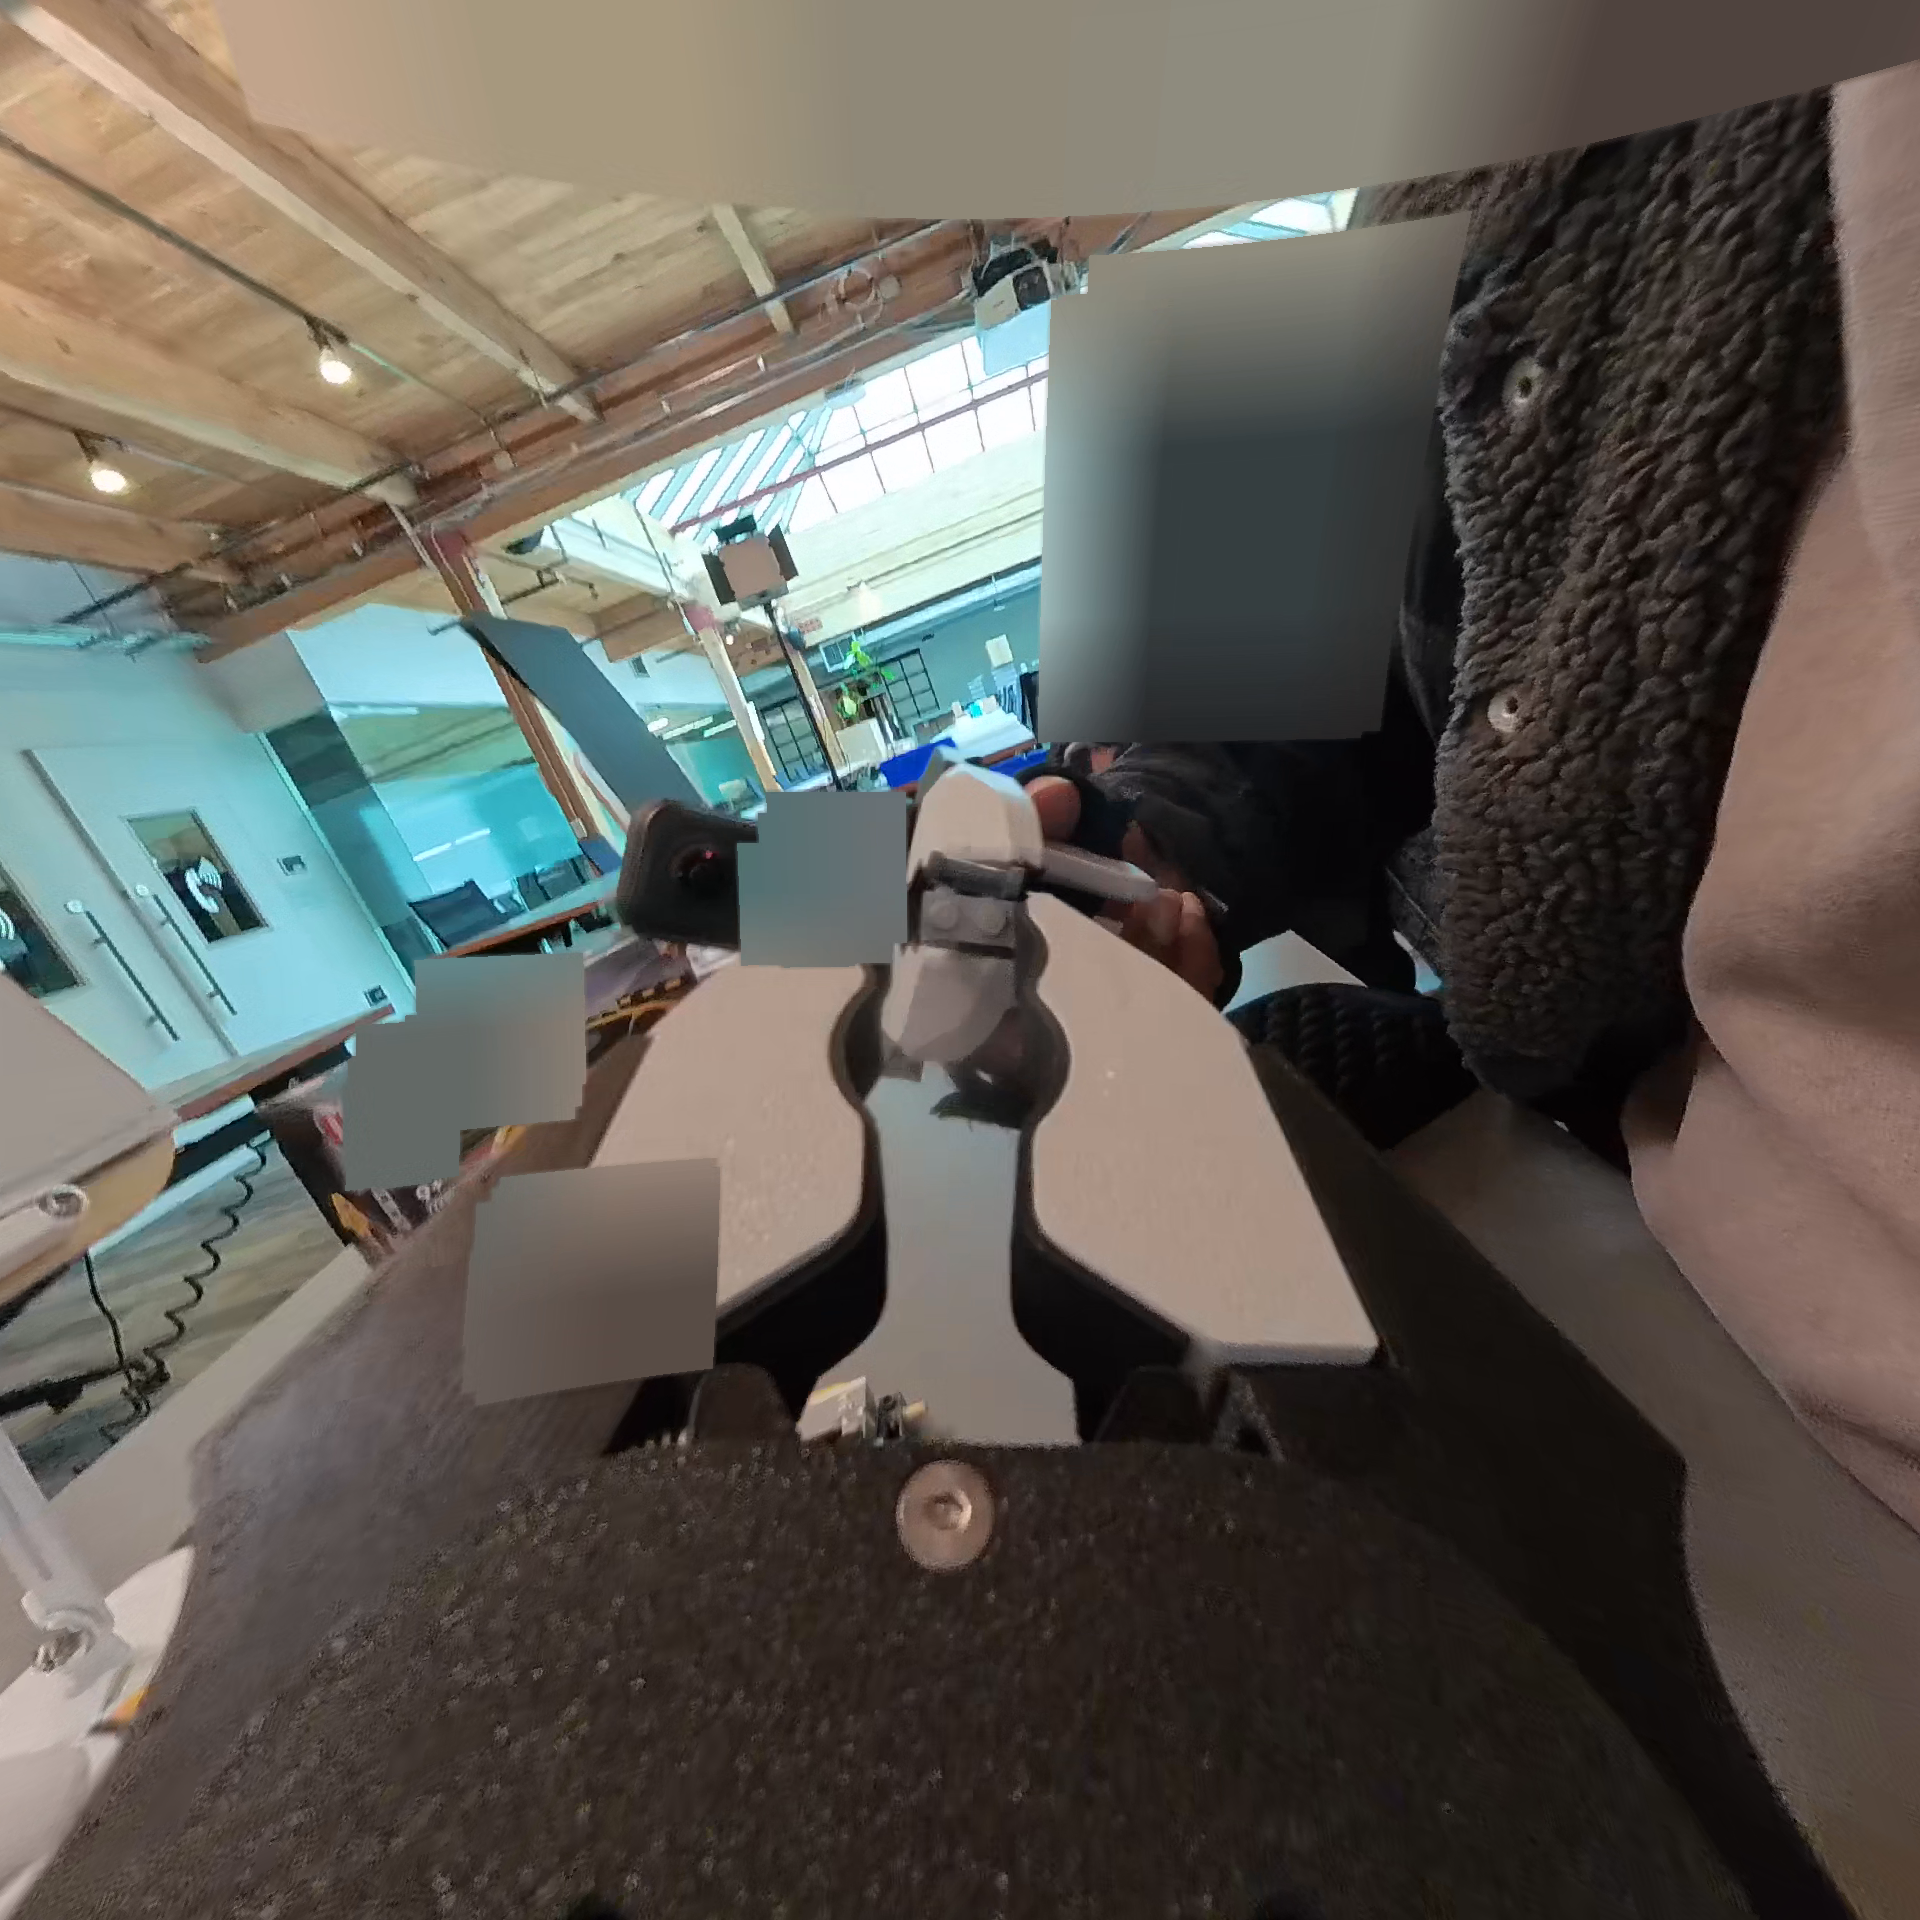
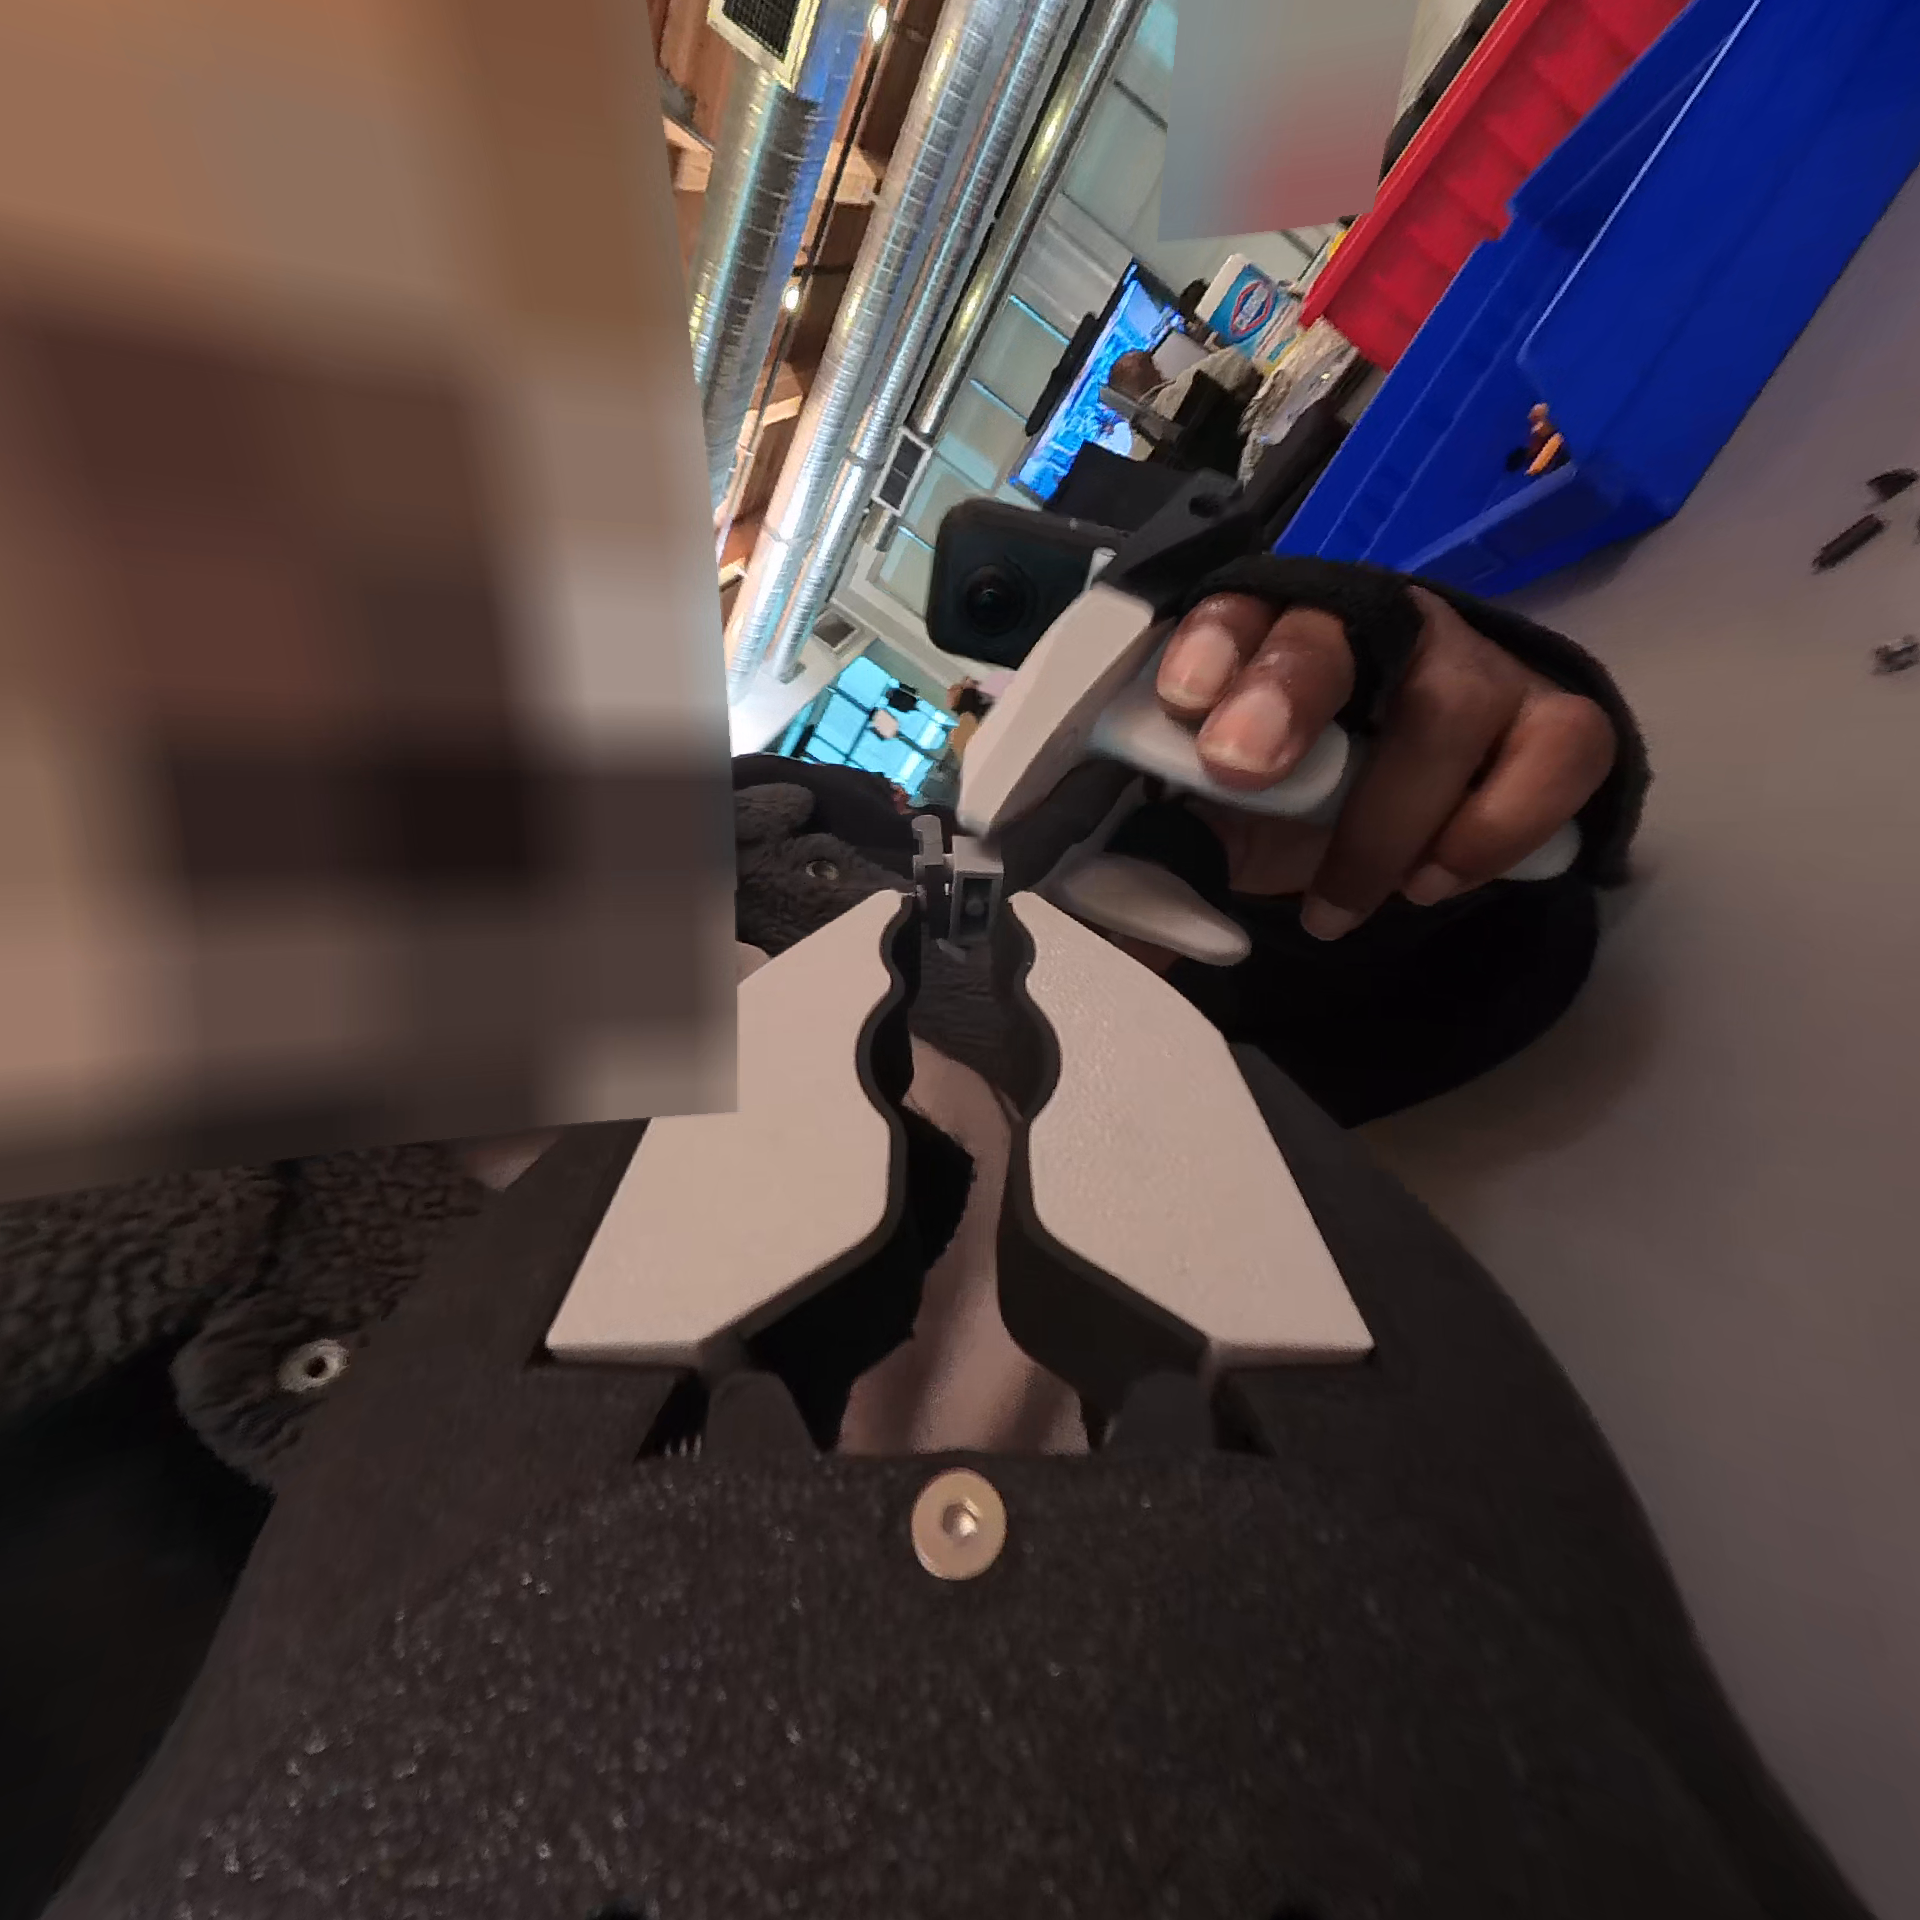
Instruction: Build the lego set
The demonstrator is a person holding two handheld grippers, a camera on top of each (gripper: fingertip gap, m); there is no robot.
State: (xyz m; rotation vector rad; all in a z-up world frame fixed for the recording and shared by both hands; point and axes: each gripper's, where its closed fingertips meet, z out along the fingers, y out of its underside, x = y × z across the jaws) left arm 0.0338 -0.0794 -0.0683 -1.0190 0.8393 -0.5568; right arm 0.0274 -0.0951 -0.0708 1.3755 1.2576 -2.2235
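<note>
A small grey lego assembly (image 1: 971, 914) is held up in the air close to a person's chest. In the right wrist view the lego assembly (image 2: 971, 894) sits between my right gripper's tips (image 2: 961, 909), which are closed on its sides. My left gripper (image 2: 1003, 852) comes in from the upper right and pinches the same assembly. In the left wrist view my left gripper (image 1: 951, 951) has the plate at its tips. The right gripper's white fingers (image 1: 977, 821) clamp the assembly from above and below. Gloved hands (image 2: 1403, 748) hold the handles.
Blue bins (image 2: 1558, 364) and a red bin (image 2: 1507, 156) stand on the grey table (image 2: 1766, 935) at the right. A few small dark loose pieces (image 2: 1860, 530) lie near them. The person's dark fleece jacket (image 1: 1610, 623) is right behind the grippers. My left and right fingertips are right by each other.
</note>
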